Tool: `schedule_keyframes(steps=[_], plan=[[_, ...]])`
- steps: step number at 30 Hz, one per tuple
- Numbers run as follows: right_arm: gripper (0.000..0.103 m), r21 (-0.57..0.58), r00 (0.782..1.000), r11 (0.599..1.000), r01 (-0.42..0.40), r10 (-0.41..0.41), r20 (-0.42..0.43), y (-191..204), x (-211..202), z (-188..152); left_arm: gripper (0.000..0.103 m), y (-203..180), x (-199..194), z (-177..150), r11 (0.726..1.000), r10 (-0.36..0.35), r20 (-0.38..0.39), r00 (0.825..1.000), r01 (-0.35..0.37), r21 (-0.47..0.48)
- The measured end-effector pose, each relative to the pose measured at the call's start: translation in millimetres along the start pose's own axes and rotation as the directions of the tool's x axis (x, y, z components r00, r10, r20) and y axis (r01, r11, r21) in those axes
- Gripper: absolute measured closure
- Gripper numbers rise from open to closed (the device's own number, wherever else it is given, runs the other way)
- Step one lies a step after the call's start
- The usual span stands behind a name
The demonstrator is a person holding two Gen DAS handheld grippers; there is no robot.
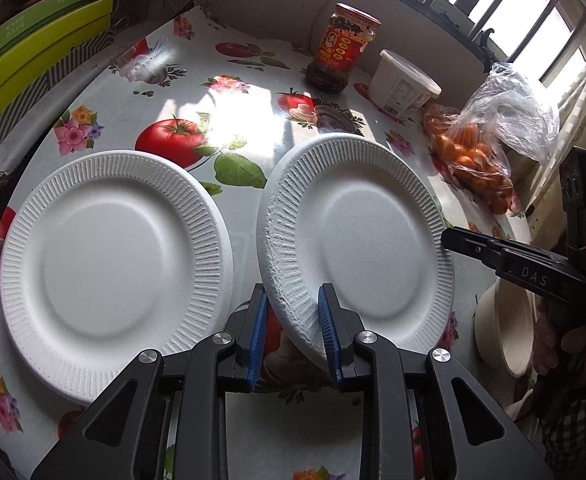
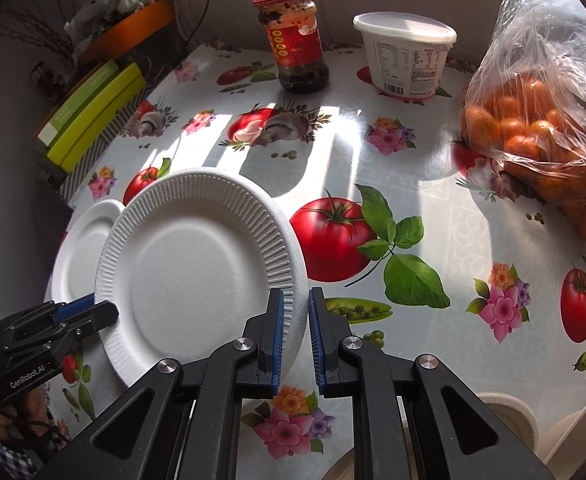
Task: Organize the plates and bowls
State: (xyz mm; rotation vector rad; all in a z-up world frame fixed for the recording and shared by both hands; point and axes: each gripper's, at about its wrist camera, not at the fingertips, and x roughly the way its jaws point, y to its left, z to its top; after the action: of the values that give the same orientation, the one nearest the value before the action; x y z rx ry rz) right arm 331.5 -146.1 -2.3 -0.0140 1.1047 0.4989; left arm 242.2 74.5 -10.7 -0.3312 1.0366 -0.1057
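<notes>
Blue-padded, our left gripper [image 1: 292, 308] and right gripper [image 2: 296, 308] both angle steeply down, each pinching the rim of one tilted foam plate [image 1: 357, 232] beside the second plate [image 1: 113, 260], which lies flat on the tablecloth [image 1: 245, 120], with one jar [image 1: 343, 48], one tub [image 1: 403, 84] and one bag of oranges [image 1: 481, 160] beyond.
</notes>
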Motion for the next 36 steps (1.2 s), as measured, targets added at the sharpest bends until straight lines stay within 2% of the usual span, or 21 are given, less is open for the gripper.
schedule_keyframes(steps=[18, 36], plan=[[0.090, -0.058, 0.999, 0.998, -0.024, 0.026, 0.026, 52, -10, 5, 0.077, 34, -39, -3, 0.998, 0.042, 0.065, 0.997, -0.039, -0.045], [0.090, -0.129, 0.998, 0.990, -0.059, 0.058, -0.006, 120, 15, 12, 0.077, 93, -65, -12, 0.988, 0.103, 0.096, 0.990, -0.090, -0.129]])
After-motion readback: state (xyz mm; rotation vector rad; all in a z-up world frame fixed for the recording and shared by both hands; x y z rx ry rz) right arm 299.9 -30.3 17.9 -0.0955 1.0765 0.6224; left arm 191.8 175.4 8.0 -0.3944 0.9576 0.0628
